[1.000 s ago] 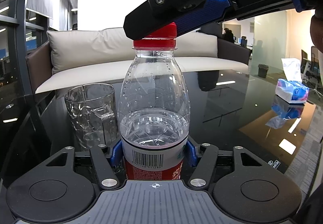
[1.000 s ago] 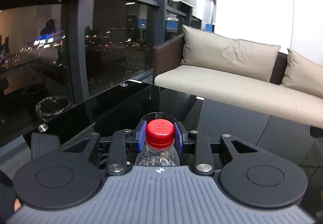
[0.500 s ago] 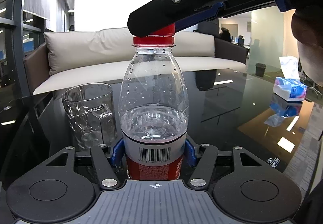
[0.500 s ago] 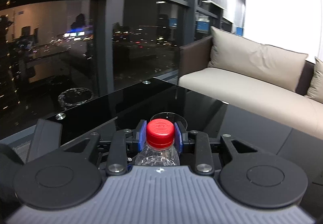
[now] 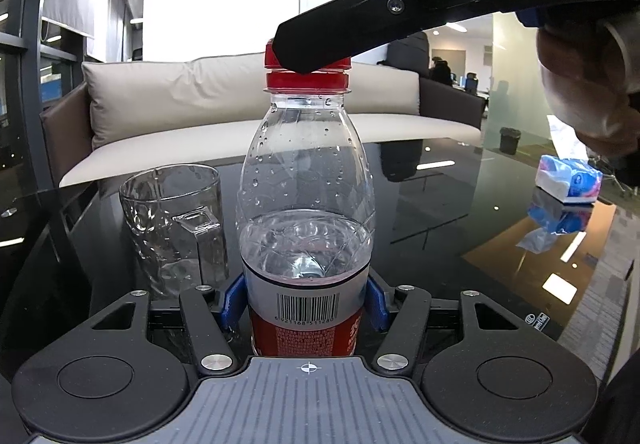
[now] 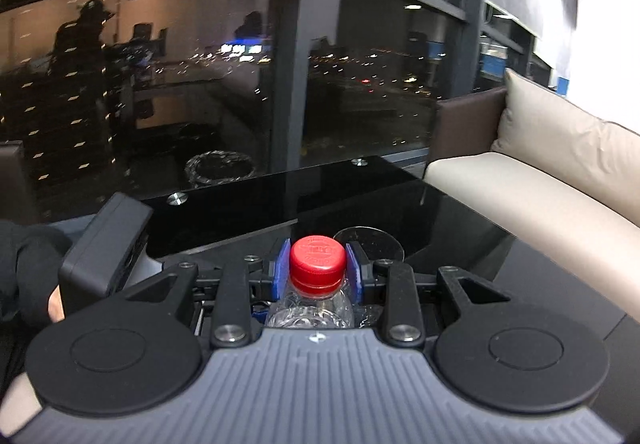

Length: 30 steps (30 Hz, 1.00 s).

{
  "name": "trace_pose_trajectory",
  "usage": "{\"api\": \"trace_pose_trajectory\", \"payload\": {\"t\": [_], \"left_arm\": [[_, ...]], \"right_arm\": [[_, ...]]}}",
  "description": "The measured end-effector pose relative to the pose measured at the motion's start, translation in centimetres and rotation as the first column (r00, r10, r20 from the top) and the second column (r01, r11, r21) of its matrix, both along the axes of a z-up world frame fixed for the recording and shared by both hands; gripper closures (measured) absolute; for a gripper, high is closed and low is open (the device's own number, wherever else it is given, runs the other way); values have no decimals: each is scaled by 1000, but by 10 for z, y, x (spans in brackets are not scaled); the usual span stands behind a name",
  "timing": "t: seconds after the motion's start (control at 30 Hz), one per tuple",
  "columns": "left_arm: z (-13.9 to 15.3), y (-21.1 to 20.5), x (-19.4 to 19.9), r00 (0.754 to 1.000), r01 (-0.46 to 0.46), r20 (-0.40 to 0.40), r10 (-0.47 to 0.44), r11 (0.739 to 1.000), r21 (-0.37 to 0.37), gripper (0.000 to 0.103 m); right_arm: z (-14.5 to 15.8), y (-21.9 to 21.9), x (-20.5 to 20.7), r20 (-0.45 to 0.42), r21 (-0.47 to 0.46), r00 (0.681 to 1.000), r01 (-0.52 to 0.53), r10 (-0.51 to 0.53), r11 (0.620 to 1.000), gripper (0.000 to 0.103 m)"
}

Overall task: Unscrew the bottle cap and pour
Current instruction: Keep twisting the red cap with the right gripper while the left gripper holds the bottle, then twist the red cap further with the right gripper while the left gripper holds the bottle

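A clear plastic bottle (image 5: 306, 204) with a red label, about half full of water, stands upright on the black glass table (image 5: 460, 212). My left gripper (image 5: 306, 308) is shut on its lower body, blue pads on both sides. My right gripper (image 6: 318, 270) is shut on the red cap (image 6: 318, 258) from above; in the left wrist view its black finger (image 5: 360, 24) crosses the cap (image 5: 308, 74). An empty glass mug (image 5: 174, 224) stands just left of the bottle; its rim (image 6: 370, 242) shows behind the cap in the right wrist view.
A tissue pack (image 5: 568, 178) lies at the table's right. A beige sofa (image 5: 240, 112) runs behind the table. Dark windows (image 6: 200, 84) stand beyond the table's far edge. My left gripper's body (image 6: 104, 252) is at the left of the right wrist view.
My right gripper has turned around the cap while shut on it: its finger swung to a flatter angle and the right wrist view rotated towards the windows. Bottle and left gripper stayed put.
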<state>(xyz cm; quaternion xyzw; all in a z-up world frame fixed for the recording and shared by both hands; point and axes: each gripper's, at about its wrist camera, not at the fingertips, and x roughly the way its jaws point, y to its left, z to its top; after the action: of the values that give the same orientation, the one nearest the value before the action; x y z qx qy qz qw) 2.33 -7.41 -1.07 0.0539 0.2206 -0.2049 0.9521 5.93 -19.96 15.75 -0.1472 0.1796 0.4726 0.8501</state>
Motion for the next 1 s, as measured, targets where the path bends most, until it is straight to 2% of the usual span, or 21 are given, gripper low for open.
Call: {"api": "trace_pose_trajectory", "payload": {"t": [0.13,0.37,0.5,0.67,0.8,1.0], "left_arm": [[1,-1,1,1000,-3,-3,3,1000,1,49],[1,-2,0,1000,-7,-1,7,1000,5,48],[0,-3,0,1000,-8,-1,8,1000,7,48],[0,-4,-1,1000,-11,0,11,1000,8,48],[0,-5,-1,1000,-12,1,12,1000,9,48],[-1,-6,-2,1000,-8,1,8,1000,13,48]], "right_arm": [[7,4,-11,4,18,996,89,-89,996,69],[0,22,-33,-22,54,950,311,-311,949,67],[-7,23,-38,-30,89,932,362,-361,928,67],[-11,28,-39,-12,108,932,362,-363,926,70],[-13,30,-33,16,90,945,323,-325,942,71],[-13,20,-24,0,84,969,246,-247,966,71]]}}
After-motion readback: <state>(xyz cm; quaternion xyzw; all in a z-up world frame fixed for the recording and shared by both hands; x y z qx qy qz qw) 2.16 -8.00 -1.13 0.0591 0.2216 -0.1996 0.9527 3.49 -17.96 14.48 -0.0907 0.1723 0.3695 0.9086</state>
